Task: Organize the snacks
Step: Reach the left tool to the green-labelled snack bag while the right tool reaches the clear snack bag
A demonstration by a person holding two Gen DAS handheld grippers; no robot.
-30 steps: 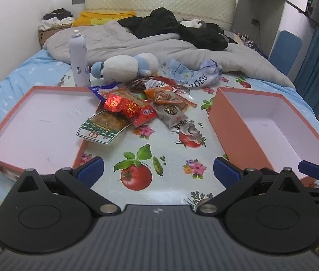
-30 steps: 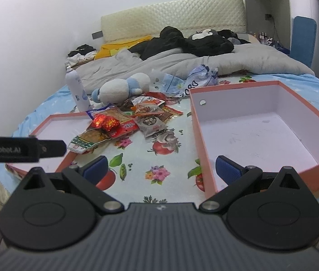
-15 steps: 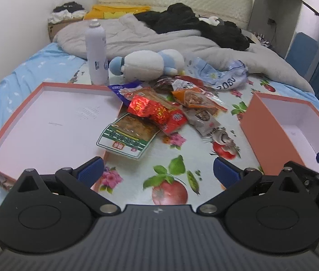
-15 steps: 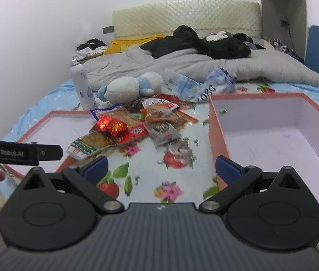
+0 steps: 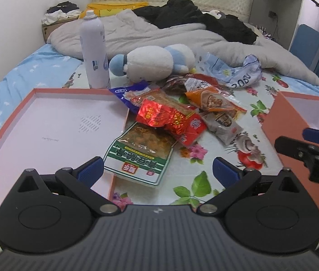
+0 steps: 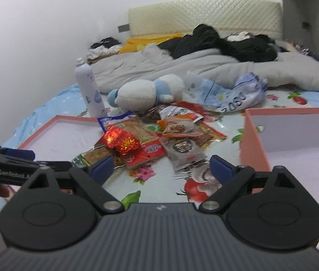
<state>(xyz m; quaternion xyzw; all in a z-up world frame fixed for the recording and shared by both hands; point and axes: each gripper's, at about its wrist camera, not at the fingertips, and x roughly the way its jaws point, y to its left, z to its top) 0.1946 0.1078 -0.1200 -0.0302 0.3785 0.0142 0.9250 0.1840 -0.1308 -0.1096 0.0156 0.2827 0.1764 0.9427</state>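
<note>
A pile of snack packets (image 5: 177, 113) lies on a fruit-print cloth between two orange boxes, also in the right wrist view (image 6: 154, 135). A green-and-white packet (image 5: 141, 151) lies nearest, partly over the edge of the shallow left box (image 5: 46, 131). A shiny red packet (image 5: 161, 115) sits on top of the pile. The deeper right box (image 6: 295, 135) is empty. My left gripper (image 5: 158, 171) is open and empty, just short of the green packet. My right gripper (image 6: 161, 167) is open and empty, facing the pile's near edge.
A white spray bottle (image 5: 93, 52) stands behind the left box. A white-and-blue plush toy (image 5: 152, 62) and a crumpled plastic bag (image 5: 234, 70) lie behind the snacks. Grey bedding and dark clothes fill the far bed.
Both grippers have moved forward toward the snack pile, the left one also leftward over the left box's corner. Jaws stay open. Nothing on the bed has moved.
</note>
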